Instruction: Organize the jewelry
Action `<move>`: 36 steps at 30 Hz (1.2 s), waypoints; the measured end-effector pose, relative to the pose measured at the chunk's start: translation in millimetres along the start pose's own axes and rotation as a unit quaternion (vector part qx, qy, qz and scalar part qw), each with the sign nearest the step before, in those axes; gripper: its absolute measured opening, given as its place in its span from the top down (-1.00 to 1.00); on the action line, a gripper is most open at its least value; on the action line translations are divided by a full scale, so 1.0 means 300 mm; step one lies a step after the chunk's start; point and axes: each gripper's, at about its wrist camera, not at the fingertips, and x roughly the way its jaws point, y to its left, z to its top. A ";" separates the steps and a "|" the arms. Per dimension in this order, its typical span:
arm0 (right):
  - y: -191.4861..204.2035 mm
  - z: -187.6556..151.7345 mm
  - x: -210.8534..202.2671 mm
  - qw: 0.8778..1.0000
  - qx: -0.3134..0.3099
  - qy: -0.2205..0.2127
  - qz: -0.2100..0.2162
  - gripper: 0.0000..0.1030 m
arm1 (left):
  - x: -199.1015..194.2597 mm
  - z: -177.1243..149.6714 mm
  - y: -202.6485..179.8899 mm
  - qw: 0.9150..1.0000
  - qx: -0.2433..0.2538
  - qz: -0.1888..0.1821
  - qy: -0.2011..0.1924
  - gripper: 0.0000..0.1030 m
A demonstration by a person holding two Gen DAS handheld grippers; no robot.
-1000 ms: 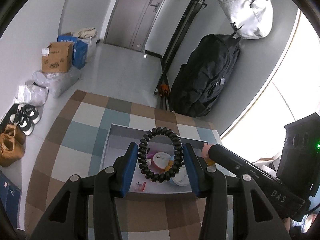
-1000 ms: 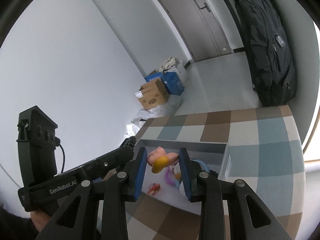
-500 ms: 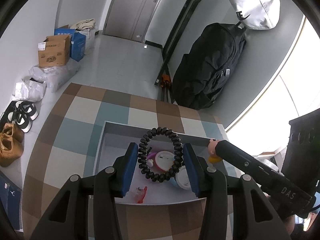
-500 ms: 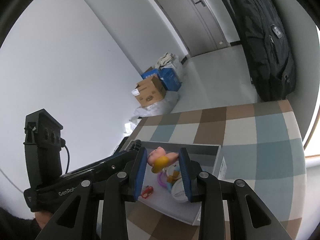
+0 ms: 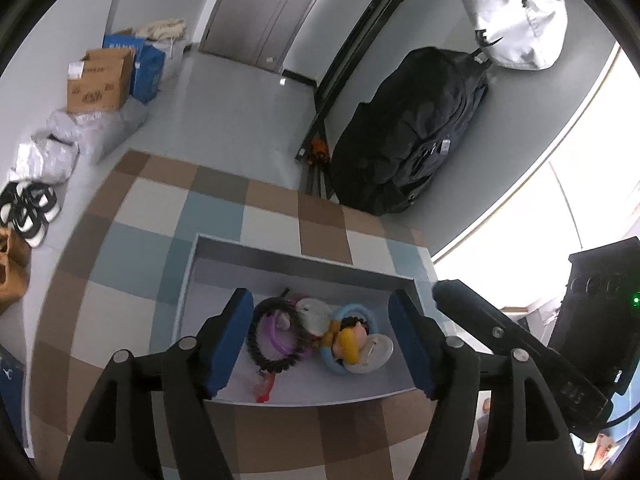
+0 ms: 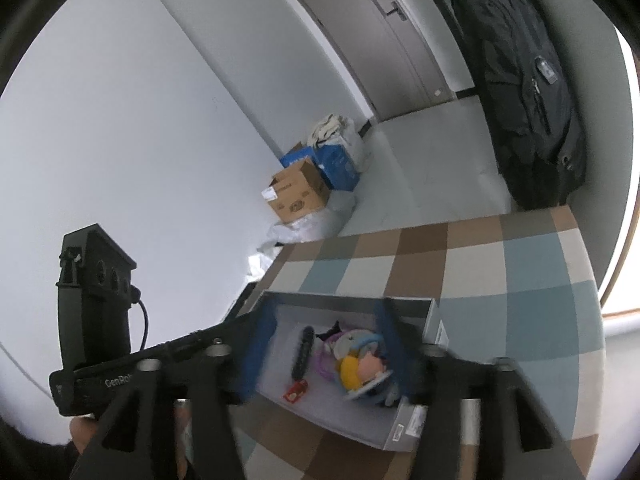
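Now: both hand-held grippers spread, empty, above the tray (image 5: 304, 262).
Left hand-held gripper (image 5: 322, 340) and right hand-held gripper (image 6: 324, 350) hang over the jewelry heap mid-tray. Bead bracelet (image 5: 266, 346): light, limp, rolls; judged best pinched across one strand. Tray walls hem the heap in; checkered surface (image 5: 132, 248) around lies open.

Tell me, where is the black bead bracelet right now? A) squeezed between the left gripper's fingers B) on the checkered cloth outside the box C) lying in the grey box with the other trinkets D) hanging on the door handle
C: the black bead bracelet lies inside the grey box beside the yellow-and-pink toy charm, and the left gripper is open above it with nothing between its fingers.
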 end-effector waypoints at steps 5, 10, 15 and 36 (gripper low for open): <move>0.007 0.002 -0.035 1.000 -0.005 -0.017 -0.002 -0.47 | -0.023 -0.009 -0.019 0.999 0.022 0.035 -0.018 -0.34; 0.017 -0.015 -0.049 1.000 -0.015 -0.018 -0.007 -0.55 | -0.048 -0.023 -0.017 0.996 0.033 0.069 -0.036 -0.34; 0.053 -0.042 -0.073 0.999 -0.042 -0.020 -0.008 -0.64 | -0.088 -0.042 -0.002 0.993 0.032 0.098 -0.059 -0.55; 0.149 -0.163 -0.205 0.992 -0.102 -0.044 -0.066 -1.00 | -0.248 -0.141 -0.045 0.981 0.057 0.138 -0.127 -0.66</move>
